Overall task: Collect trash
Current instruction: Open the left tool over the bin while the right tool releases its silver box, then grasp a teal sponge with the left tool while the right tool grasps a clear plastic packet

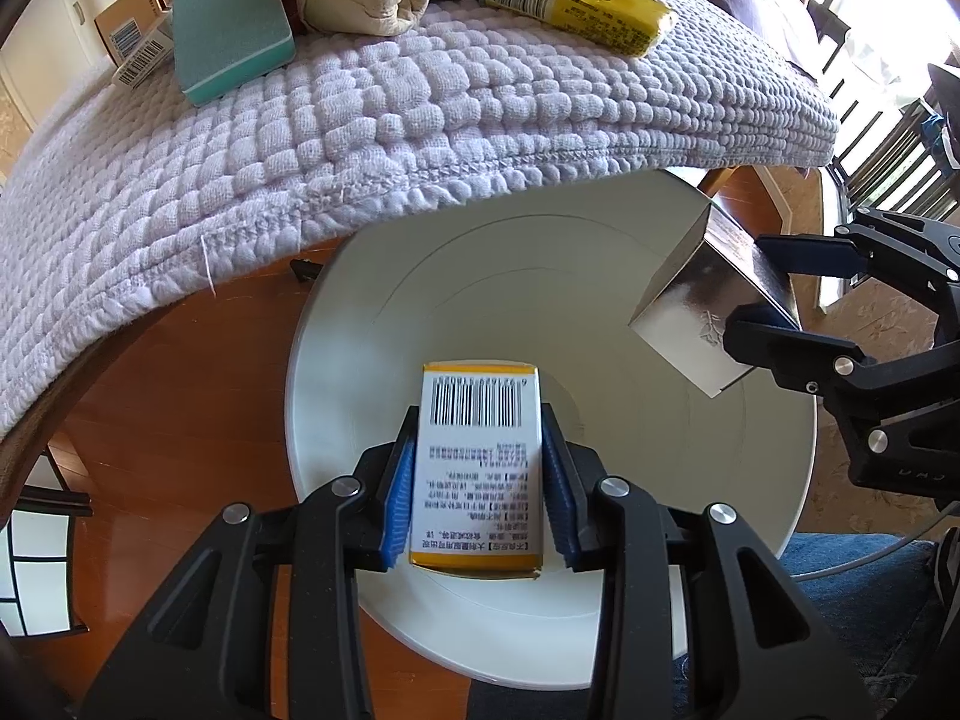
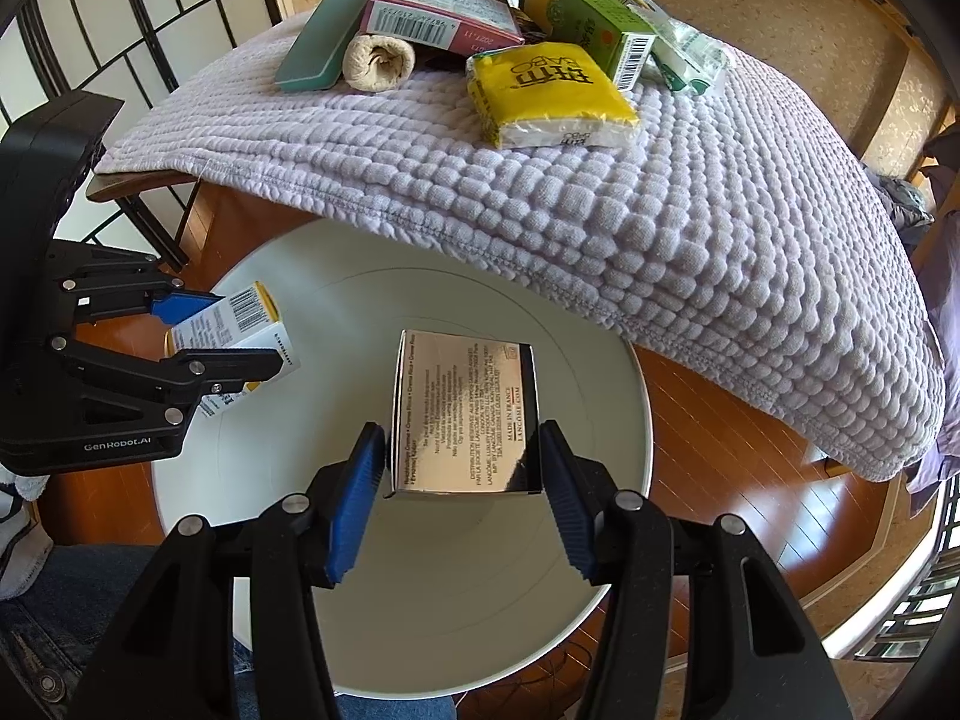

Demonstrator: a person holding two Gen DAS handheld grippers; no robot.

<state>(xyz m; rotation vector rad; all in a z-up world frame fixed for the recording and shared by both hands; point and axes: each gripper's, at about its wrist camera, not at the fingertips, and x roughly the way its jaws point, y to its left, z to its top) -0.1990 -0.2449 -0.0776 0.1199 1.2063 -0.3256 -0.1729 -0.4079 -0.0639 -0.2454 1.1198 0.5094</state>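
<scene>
Currently two items are over the white bin (image 2: pixel 600 540), none visibly dropped: its inside shows bare.

1. Left gripper (image 1: pixel 478 474): closed on one yellow-edged medicine box (image 1: pixel 480 462), pads pressed to both long sides, held above the bin's mouth.
2. Right gripper (image 2: pixel 462 480): one silver carton (image 2: pixel 465 414) sits between its pads. The right pad touches; a thin gap shows at the left pad, so release looks begun or imminent, though I cannot tell for sure.

Left on the lilac towel (image 2: pixel 660 240), at 12 o'clock from the bin:
- green sponge block (image 2: pixel 321 39), one
- rolled beige cloth (image 2: pixel 379 63), one
- pink box (image 2: pixel 438 12), one
- green box (image 2: pixel 582 15), one
- yellow tissue pack (image 2: pixel 549 93), one
- clear-wrapped packet (image 2: pixel 690 48), one
- barcoded cartons (image 1: pixel 135 36) at the far edge, apparently two

Judgement: early stage; most remains.
</scene>
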